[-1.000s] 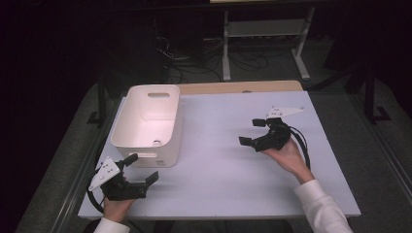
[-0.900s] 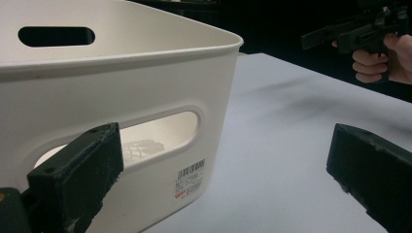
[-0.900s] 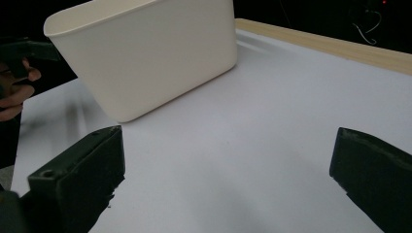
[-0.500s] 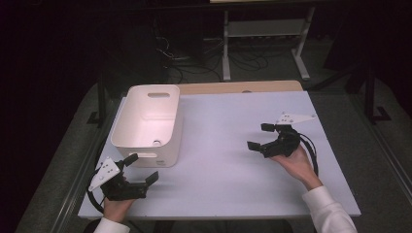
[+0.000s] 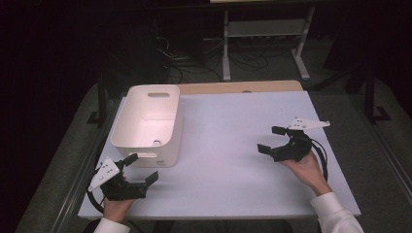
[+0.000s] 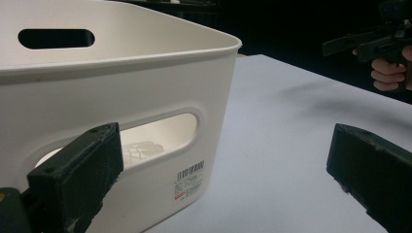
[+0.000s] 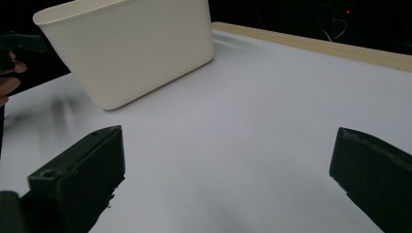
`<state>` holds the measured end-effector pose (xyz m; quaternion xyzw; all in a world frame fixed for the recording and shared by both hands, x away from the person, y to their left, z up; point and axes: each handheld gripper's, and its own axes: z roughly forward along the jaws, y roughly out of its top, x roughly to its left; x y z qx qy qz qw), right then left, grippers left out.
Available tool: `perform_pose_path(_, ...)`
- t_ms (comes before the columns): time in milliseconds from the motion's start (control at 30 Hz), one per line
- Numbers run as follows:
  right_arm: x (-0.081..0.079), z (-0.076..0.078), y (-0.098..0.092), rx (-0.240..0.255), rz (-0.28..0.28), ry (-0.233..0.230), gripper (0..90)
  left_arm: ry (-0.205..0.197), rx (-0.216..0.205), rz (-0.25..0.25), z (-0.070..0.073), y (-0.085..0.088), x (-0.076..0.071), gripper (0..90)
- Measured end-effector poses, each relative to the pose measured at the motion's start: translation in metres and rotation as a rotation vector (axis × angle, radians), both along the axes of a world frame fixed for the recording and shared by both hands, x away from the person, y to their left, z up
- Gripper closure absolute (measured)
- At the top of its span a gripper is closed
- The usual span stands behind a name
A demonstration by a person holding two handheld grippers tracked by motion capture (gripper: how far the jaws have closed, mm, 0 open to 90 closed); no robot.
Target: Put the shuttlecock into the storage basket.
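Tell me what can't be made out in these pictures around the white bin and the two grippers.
- White bin: its floor shows a small round thing, too small to name in the high view.
- Barcode label: print too small in the left gripper view.
- Left gripper and right gripper: bodies cut off by the bottom edge in their own views.

Table brightly lit, surroundings dark, slight blur.

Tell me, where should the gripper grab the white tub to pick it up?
Probably by the handle slot cut into the white tub's near end wall. The left gripper is already beside that wall with its jaws open, so it could come from the person's side, slipping one jaw through the slot and pinching the thin rim above. The smooth, sloping walls would likely slip.
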<state>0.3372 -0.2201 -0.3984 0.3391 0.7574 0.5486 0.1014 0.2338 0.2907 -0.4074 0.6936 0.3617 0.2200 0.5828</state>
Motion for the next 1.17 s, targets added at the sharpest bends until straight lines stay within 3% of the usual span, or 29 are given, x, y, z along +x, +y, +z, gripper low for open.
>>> perform_pose_path(333, -0.013, -0.001, -0.016, -0.002, -0.043, -0.023, 0.0, 0.000, 0.009, -0.003, 0.000, 0.000, 0.000, 0.0)
perform_pose_path(767, -0.025, -0.011, -0.031, -0.031, -0.082, -0.006, 0.0, 0.002, 0.000, -0.003, 0.000, 0.000, 0.000, 0.0)
perform_pose_path(1167, -0.033, -0.015, -0.043, -0.023, -0.112, -0.007, 0.0, 0.003, 0.018, -0.009, 0.000, 0.001, 0.000, 0.0)
